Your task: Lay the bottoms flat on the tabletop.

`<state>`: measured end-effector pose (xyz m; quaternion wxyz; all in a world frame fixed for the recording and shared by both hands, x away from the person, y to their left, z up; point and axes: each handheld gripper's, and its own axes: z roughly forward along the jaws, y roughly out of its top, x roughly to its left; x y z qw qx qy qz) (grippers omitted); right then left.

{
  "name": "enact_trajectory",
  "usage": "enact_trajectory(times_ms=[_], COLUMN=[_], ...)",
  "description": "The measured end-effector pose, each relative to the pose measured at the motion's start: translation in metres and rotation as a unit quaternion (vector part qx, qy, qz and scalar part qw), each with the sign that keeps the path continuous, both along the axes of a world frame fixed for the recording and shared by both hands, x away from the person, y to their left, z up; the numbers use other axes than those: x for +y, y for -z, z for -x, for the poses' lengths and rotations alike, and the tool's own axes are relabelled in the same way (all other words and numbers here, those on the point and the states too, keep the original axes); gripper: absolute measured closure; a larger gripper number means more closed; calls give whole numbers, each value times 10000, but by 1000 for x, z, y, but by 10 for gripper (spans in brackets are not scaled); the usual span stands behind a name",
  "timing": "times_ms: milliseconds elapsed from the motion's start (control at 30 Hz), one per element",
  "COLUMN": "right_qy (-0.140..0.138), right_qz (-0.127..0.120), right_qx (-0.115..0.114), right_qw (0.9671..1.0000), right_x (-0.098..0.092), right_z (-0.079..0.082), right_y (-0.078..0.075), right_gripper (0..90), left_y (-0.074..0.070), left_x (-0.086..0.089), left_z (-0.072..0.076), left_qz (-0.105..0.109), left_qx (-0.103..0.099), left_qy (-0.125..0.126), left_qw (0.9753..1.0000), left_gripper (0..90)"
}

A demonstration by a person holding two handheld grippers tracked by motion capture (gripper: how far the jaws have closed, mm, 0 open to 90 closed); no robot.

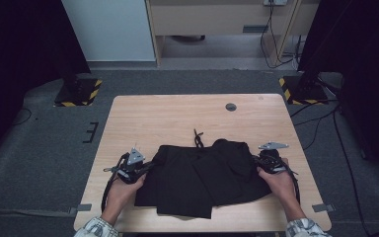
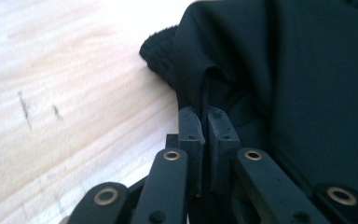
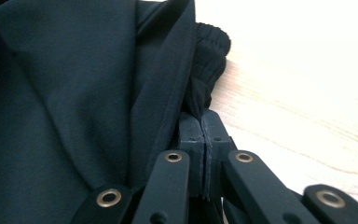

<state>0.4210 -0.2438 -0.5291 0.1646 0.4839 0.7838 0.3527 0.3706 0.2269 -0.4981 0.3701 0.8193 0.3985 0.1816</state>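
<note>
Plaid sleeves enter at the near table edge. Black garment lies folded on the near half of the wooden table, matte, layered, with a ribbed cuff at its left edge. Left gripper pinches the left edge, jaws nearly closed on a fabric fold. Right gripper clamps the right edge likewise. Drawstring trails beyond. Cable grommet farther back.
</note>
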Motion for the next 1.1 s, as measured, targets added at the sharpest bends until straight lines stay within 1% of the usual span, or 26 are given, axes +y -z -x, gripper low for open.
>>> enact_trajectory(times_ms=[67, 100, 167, 200, 233, 267, 300, 333, 367, 433, 467, 500, 567, 600, 633, 700, 767, 800, 833, 867, 900, 933, 1000, 1100], right_qy=[-28, -40, -42, -59, -75, -79, -72, -72, -75, -67, -76, -75, -84, -84, -92, -81, -86, -88, -85, -79, -88, -87, -76, -93], right_qz=[-14, -62, -109, -93, -74, -84, -103, -101, -104, -131, -132, -138, -127, -126, -124, -136, -138, -137, -138, -133, -127, -135, -138, -132], right_qx=[16, 27, 17, 12, 14, 25, 23, 13, 9, 18, 15, 16, 30, 33, 22, 36, 30, 28, 24, 13, 9, 19, 16, 6], right_qw=[10000, 10000, 9999, 9999, 9999, 9999, 9999, 9999, 9999, 9999, 9999, 9999, 9999, 9999, 9999, 9999, 9999, 9999, 9999, 9999, 9999, 9999, 9999, 9999], right_x=[0, -1, -2, -2, -2, -2, -2, -2, -2, -2, -2, -2, -1, -1, 0, 0, 1, 1, 1, 1, 1, 0, 1, 0], right_z=[1, 1, 1, 1, 1, 1, 1, 1, 1, 1, 1, 2, 2, 2, 3, 4, 4, 4, 5, 5, 5, 5, 5, 5], right_y=[0, 0, 1, 1, 1, 0, 1, 1, 1, 1, 1, 1, 1, 1, 1, 1, 1, 1, 1, 1, 1, 1, 1, 1], right_gripper=[892, 892, 891, 891, 891, 891, 891, 891, 891, 891, 891, 891, 891, 891, 891, 891, 891, 891, 891, 891, 891, 891, 891, 891], left_y=[2, 4, 7, 7, 8, 8, 8, 8, 8, 7, 4, 1, -5, -8, -14, -21, -27, -31, -35, -39, -44, -45, -45, -39], left_x=[-4, -7, -12, -13, -14, -14, -14, -15, -16, -19, -18, -16, -12, -9, -5, 1, 3, 2, 1, -1, -6, -10, -19, -33], left_z=[-1, -2, -6, -10, -14, -18, -21, -24, -27, -33, -36, -39, -43, -44, -46, -46, -44, -42, -39, -34, -29, -24, -15, -2], left_qz=[36, 65, -42, -17, 28, 75, 118, 157, 142, -68, -19, 11, 97, 163, 246, 334, 397, 398, 416, 480, 601, 656, 713, 896], left_qx=[-17, -7, -96, -111, -135, -119, -140, -117, -20, -92, -85, -116, -165, -219, -312, -396, -408, -421, -484, -531, -524, -521, -475, -381], left_qy=[152, 185, 91, 45, -32, -69, -88, -73, 14, 17, 11, -21, -116, -188, -295, -351, -354, -283, -208, -123, 65, 209, 418, 703], left_qw=[9999, 9998, 9999, 9999, 9999, 9999, 9998, 9998, 9999, 9999, 10000, 9999, 9997, 9995, 9988, 9980, 9977, 9979, 9977, 9974, 9968, 9963, 9954, 9928], left_gripper=[807, 745, 590, 532, 494, 483, 487, 503, 575, 728, 812, 850, 868, 870, 871, 870, 872, 873, 872, 872, 872, 871, 871, 871])
